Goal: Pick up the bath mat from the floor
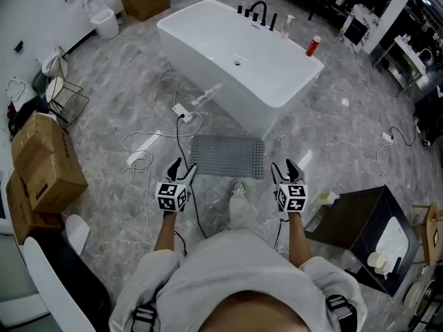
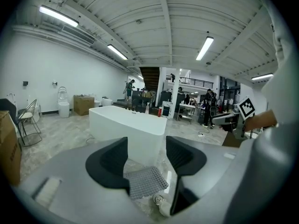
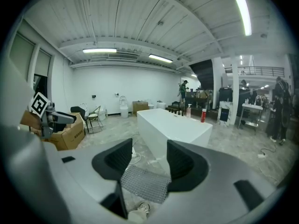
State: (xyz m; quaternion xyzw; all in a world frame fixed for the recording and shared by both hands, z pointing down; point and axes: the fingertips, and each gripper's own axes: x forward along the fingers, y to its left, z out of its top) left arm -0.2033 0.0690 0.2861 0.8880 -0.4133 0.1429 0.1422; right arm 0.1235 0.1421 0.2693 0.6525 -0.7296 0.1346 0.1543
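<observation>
Bathtub (image 1: 239, 64) ahead, base partly hidden by my jaws. The bath mat (image 1: 227, 156) lies flat on the floor before it, long side running across me, corners cut off likewise. My left claw (image 1: 183, 169) and right claw (image 1: 284, 167) hang spread, empty; my shoe (image 1: 239, 186) perhaps touches the mat.

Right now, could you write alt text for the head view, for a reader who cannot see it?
A grey bath mat lies flat on the marble floor beside a white bathtub, seen from above. A person holds the left tool and the right tool short of the mat, both open and empty.
</observation>
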